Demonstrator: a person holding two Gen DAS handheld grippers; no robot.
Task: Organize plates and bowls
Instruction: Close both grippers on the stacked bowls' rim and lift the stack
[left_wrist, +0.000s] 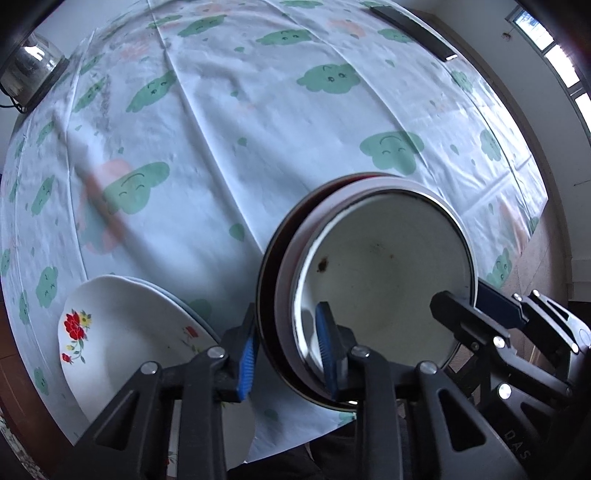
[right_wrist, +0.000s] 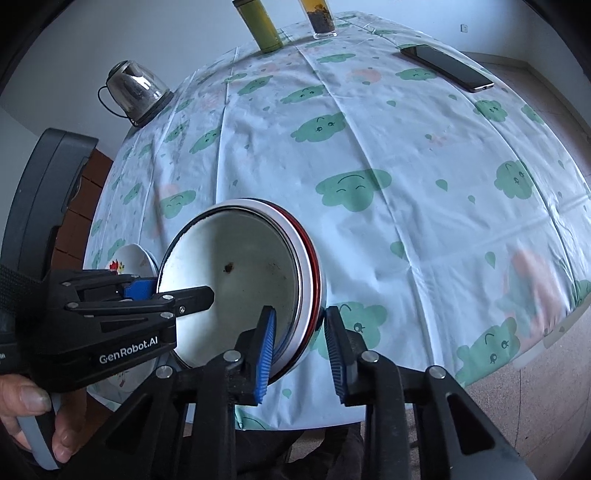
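Note:
A nested stack of bowls (left_wrist: 380, 273), white enamel inside with a white-and-red and a dark outer one, is held tilted above the tablecloth. My left gripper (left_wrist: 288, 354) is shut on the stack's left rim. My right gripper (right_wrist: 301, 354) straddles its right rim with its jaws close around it; it also shows in the left wrist view (left_wrist: 476, 306). The stack shows in the right wrist view (right_wrist: 240, 280) too, with the left gripper (right_wrist: 173, 295) on it. A white plate with red flowers (left_wrist: 122, 336) lies on another plate at the table's near left.
A glass kettle (right_wrist: 136, 92) stands at the far left edge. A phone (right_wrist: 447, 68) lies at the far right. A green bottle (right_wrist: 258, 24) and a glass (right_wrist: 321, 18) stand at the far edge. The table edge (right_wrist: 517, 350) runs close on the right.

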